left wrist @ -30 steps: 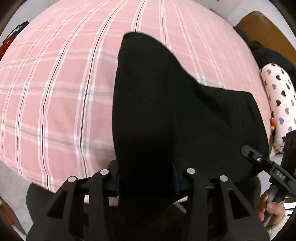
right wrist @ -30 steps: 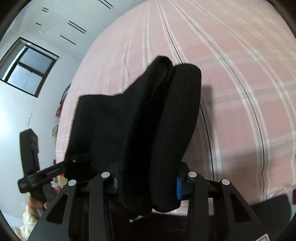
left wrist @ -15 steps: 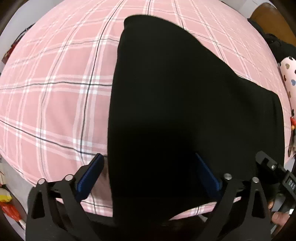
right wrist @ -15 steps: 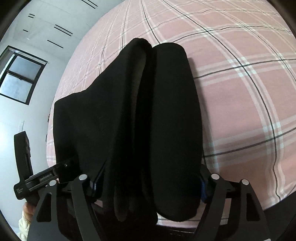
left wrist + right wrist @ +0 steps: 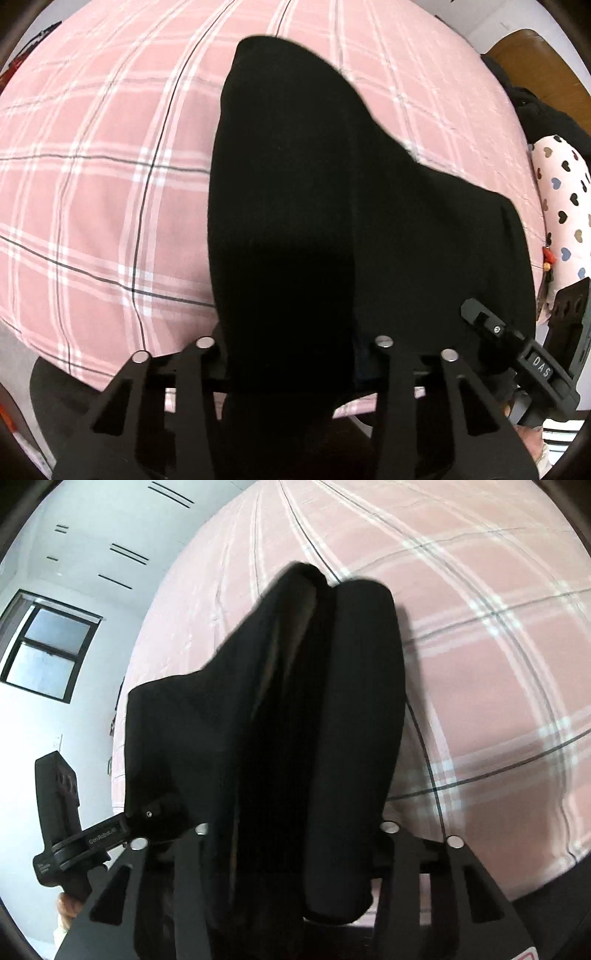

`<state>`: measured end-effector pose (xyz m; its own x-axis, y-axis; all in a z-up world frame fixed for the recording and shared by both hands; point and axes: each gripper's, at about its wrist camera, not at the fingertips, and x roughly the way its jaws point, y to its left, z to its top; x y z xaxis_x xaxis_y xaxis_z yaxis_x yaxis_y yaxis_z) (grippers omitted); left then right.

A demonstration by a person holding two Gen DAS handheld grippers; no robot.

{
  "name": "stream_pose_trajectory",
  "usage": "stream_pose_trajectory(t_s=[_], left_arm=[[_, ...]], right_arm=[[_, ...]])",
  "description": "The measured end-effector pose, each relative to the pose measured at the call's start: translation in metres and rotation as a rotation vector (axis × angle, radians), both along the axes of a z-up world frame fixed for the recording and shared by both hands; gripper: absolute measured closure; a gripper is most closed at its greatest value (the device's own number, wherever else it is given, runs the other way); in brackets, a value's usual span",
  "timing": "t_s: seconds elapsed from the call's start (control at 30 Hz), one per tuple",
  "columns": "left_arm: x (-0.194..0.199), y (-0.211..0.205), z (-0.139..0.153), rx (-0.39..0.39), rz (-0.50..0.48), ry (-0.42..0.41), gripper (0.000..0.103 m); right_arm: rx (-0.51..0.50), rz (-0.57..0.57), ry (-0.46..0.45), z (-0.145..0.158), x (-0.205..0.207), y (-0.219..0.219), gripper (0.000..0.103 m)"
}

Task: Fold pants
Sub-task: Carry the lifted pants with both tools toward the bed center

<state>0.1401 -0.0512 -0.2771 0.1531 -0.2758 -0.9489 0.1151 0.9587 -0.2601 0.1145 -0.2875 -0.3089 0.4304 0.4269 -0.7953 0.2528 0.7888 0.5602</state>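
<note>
The black pants [image 5: 295, 206] hang stretched between my two grippers above the pink plaid bed [image 5: 92, 177]. My left gripper [image 5: 291, 343] is shut on one end of the near edge; the cloth hides its fingertips. My right gripper [image 5: 291, 830] is shut on the other end of the pants [image 5: 314, 709], which show doubled layers and a fold running away from me. The right gripper also shows at the lower right of the left wrist view [image 5: 517, 354], and the left gripper shows at the lower left of the right wrist view [image 5: 85, 842].
The bed [image 5: 480, 609] fills both views. A white pillow with hearts [image 5: 561, 206] and dark clothes [image 5: 535, 114] lie at its right, by a wooden headboard [image 5: 535, 55]. A window [image 5: 44, 650] is in the white wall at left.
Half a second ago both grippers stood wide open low over the bed. Both have closed on the pants again and lifted them back from the bed.
</note>
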Motion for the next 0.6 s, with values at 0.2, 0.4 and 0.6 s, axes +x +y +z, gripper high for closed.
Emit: stream_pose_trajectory(t_s=[0.2,0.4,0.6], left_arm=[[-0.001,0.019,0.037,0.003,-0.016,-0.080,0.069],[-0.030,0.034,0.072,0.004,-0.014,-0.137,0.069],[-0.060,0.025,0.096,0.028,-0.024,-0.177,0.069]], right_arm=[[0.004,0.016,-0.099,0.048,-0.001,0.020,0.063],[0.018,0.033,-0.154,0.072,-0.031,0.023,0.063],[0.026,0.055,-0.196,0.092,-0.064,0.024,0.063]])
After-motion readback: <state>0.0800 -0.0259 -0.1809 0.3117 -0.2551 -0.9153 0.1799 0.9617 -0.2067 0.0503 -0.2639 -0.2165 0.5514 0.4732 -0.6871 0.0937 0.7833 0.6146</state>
